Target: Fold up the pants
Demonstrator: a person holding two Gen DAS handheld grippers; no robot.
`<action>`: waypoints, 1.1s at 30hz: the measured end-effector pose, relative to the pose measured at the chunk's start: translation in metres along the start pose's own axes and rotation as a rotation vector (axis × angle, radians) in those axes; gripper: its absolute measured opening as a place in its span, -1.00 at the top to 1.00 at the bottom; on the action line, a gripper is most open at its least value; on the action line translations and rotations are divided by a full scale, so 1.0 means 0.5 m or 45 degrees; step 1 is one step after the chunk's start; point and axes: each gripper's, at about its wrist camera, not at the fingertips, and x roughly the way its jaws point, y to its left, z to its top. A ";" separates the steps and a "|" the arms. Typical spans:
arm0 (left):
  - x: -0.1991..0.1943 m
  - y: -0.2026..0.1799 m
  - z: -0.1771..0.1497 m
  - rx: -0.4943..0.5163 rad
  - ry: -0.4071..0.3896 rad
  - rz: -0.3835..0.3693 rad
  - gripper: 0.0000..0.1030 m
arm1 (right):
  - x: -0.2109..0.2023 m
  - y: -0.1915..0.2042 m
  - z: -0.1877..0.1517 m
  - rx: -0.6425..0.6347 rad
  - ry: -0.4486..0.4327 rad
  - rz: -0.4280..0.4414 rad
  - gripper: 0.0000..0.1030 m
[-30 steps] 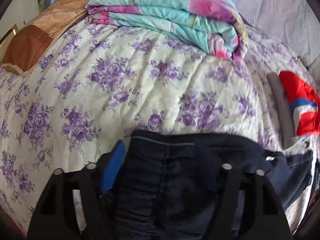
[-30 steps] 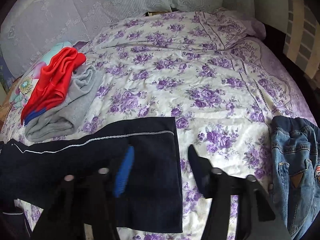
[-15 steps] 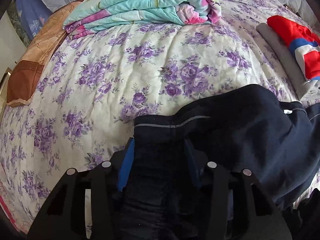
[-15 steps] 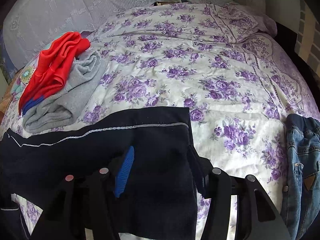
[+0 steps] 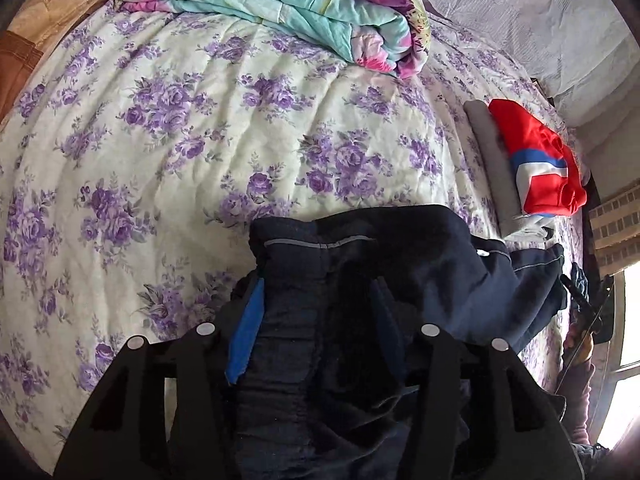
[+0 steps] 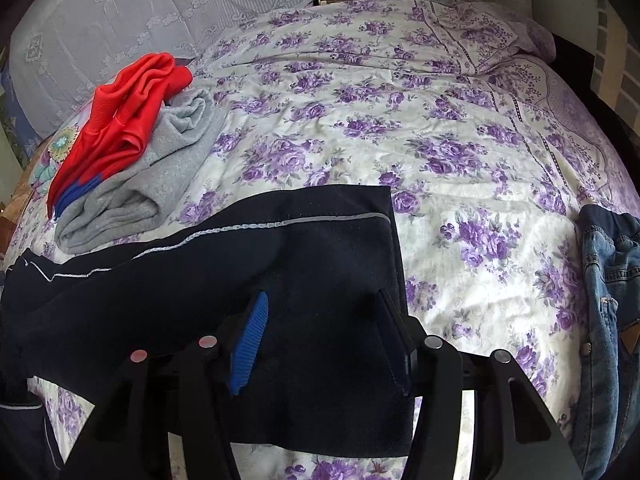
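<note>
The left gripper stands with its jaws well apart, and the bunched waist end of the pants fills the gap between them; whether the fingers are truly pinching the cloth or only straddling it I cannot tell. The right gripper is likewise spread wide, set over the hem end of a leg, the fabric lying flat between the two fingers without being squeezed, so it looks open and holding nothing. The pants run across the near edge of the bed, waist toward the left gripper, hem toward the right, a pale piping line along the leg. They look soft, fairly thick and limp: light enough to lift from two points, but likely to sag and crumple in the middle, so a hold on the waistband at one end and on the hem edge at the other would probably keep the fold square. The cloth seems matte rather than slippery, and nothing about it is fragile. Counting outward: one pair of dark pants in hand; one stack of two folded pieces, red on grey, just beyond the leg; one pair of jeans at the right edge, well apart; one folded floral quilt far off in the left view.
</note>
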 end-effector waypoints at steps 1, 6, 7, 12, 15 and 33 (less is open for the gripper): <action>0.007 0.002 0.000 0.003 0.021 0.000 -0.06 | -0.001 0.003 -0.001 -0.003 0.002 0.001 -0.08; 0.039 0.005 -0.024 0.080 0.157 0.071 -0.13 | -0.015 0.020 -0.008 -0.050 -0.001 -0.008 -0.08; 0.035 0.004 -0.032 0.089 0.161 0.067 -0.15 | -0.018 0.021 -0.009 -0.058 -0.004 -0.011 -0.08; 0.029 -0.002 -0.042 0.042 0.113 -0.059 -0.55 | -0.020 0.022 -0.009 -0.049 -0.011 -0.001 -0.08; 0.047 -0.012 -0.024 -0.009 0.091 -0.074 -0.55 | -0.016 0.030 -0.007 -0.032 -0.008 0.026 -0.08; 0.067 -0.036 0.035 -0.132 -0.027 0.057 -0.53 | -0.004 0.026 -0.015 -0.044 0.006 -0.018 -0.08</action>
